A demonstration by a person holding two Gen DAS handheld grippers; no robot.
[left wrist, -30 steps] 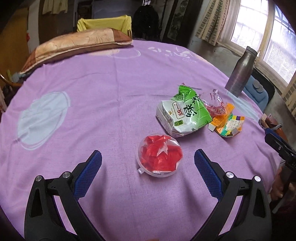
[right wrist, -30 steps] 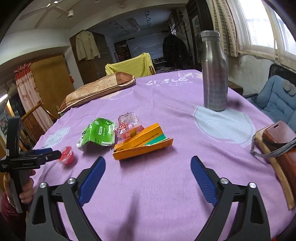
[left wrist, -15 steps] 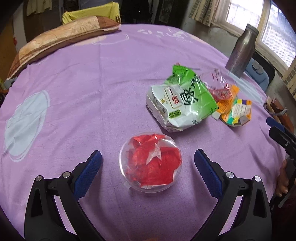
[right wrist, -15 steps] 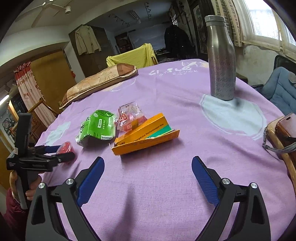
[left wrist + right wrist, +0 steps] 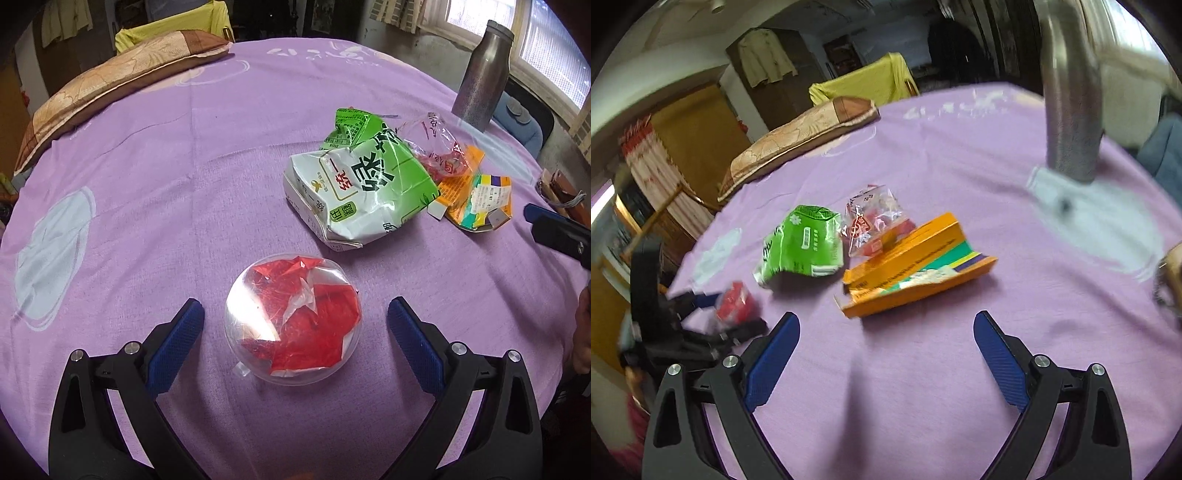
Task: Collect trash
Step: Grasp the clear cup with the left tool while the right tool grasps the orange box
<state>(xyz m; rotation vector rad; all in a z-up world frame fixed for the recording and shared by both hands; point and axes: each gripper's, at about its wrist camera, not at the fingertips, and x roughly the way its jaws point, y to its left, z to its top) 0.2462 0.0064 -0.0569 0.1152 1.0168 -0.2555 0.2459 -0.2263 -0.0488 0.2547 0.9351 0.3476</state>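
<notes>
A clear round plastic cup with red wrapper inside [image 5: 293, 319] lies on the purple tablecloth, between the open fingers of my left gripper [image 5: 295, 314], not touched. Beyond it lie a crumpled green-and-white bag [image 5: 364, 184], a clear wrapper with red print [image 5: 436, 146] and a flattened orange box [image 5: 476, 197]. In the right wrist view the orange box [image 5: 916, 273] sits just ahead of my open right gripper [image 5: 886, 325], with the green bag [image 5: 803, 243], the clear wrapper [image 5: 873, 223] and the red cup [image 5: 733, 306] to the left inside the left gripper's fingers.
A steel bottle [image 5: 480, 74] [image 5: 1071, 103] stands at the far right of the table. A patterned cushion [image 5: 110, 85] lies along the far left edge. A brown pouch with a strap [image 5: 561, 190] rests at the right rim. A yellow-draped chair [image 5: 864, 83] stands behind.
My left gripper has moved forward and down, so the red cup now sits between its fingers. My right gripper has advanced toward the orange box; its view is blurred.
</notes>
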